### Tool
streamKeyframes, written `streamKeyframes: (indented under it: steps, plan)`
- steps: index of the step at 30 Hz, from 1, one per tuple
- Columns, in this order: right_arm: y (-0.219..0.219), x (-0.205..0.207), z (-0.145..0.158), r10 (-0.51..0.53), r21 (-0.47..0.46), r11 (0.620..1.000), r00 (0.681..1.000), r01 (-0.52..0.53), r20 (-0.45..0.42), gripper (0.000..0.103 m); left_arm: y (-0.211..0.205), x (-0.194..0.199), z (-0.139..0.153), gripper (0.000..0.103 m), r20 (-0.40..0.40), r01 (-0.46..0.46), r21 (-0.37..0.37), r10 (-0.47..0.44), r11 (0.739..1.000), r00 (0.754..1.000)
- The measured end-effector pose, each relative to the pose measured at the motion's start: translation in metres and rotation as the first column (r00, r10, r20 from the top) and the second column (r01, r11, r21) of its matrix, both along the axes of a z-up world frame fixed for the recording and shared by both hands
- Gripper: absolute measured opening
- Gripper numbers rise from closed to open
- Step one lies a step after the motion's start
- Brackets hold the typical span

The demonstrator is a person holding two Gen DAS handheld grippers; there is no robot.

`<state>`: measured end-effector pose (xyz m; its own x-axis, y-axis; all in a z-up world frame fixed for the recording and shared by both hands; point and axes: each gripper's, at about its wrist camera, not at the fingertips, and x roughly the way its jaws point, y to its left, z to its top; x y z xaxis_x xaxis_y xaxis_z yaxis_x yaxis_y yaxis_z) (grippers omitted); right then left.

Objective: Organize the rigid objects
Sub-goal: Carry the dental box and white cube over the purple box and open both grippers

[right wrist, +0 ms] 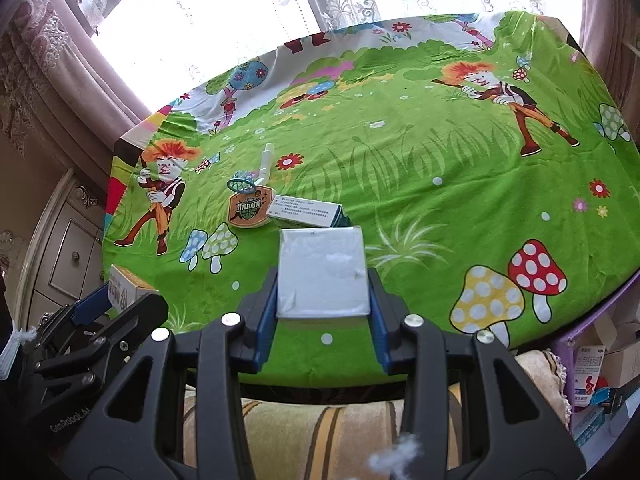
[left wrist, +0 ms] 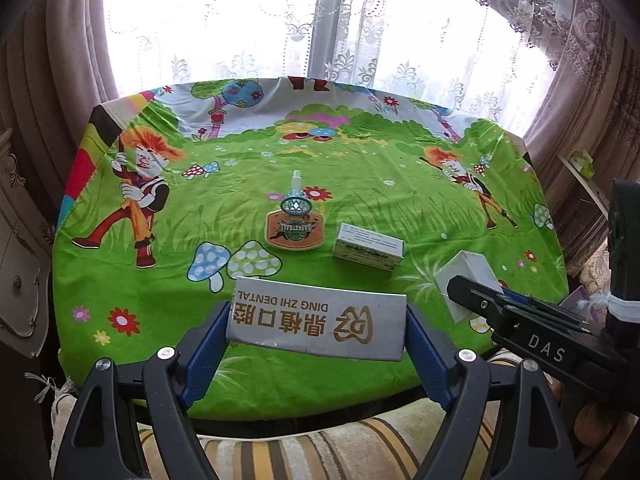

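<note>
A long silver box printed DING ZHI DENTAL (left wrist: 316,322) hangs over the near edge of the table, and my left gripper (left wrist: 318,320) is shut on its two ends. My right gripper (right wrist: 323,284) is shut on a plain white box (right wrist: 322,272), gripping both sides and holding it above the cloth. In the left wrist view the right gripper (left wrist: 476,300) and white box (left wrist: 468,274) show at the right. A corner of the silver box (right wrist: 128,286) shows at the left of the right wrist view. A toy basketball hoop (left wrist: 295,228) and a green-and-white carton (left wrist: 368,250) lie mid-table.
A bright green cartoon cloth (left wrist: 360,168) covers the table, with lace curtains and a window behind. A striped cushion (left wrist: 320,452) lies below the near edge. A pale cabinet (right wrist: 68,252) stands at the left. Several packets (right wrist: 592,376) are stacked past the table's right side.
</note>
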<state>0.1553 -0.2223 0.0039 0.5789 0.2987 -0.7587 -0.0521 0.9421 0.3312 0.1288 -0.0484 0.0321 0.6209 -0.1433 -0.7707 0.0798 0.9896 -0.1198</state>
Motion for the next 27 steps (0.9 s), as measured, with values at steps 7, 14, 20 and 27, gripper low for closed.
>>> streamKeyframes:
  steps: [7,14,20,27]
  plan:
    - [-0.034,-0.03,0.009,-0.023,0.011,1.0,1.0,0.022,0.014,0.044,-0.033,-0.011,0.002,0.083,-0.009,0.079,-0.028,-0.079,0.997,0.997]
    - [-0.083,-0.065,0.016,-0.07,0.012,0.997,0.997,0.07,0.027,0.044,-0.084,-0.026,0.003,0.083,-0.024,0.198,-0.048,-0.199,0.979,0.98]
    - [-0.134,-0.09,0.024,-0.15,-0.003,0.989,0.988,0.15,0.041,0.044,-0.133,-0.041,0.003,0.083,-0.03,0.309,-0.042,-0.311,0.95,0.95]
    - [-0.208,-0.116,0.031,-0.283,-0.054,0.957,0.957,0.286,0.059,0.044,-0.178,-0.048,0.006,0.083,-0.04,0.403,-0.054,-0.405,0.914,0.914]
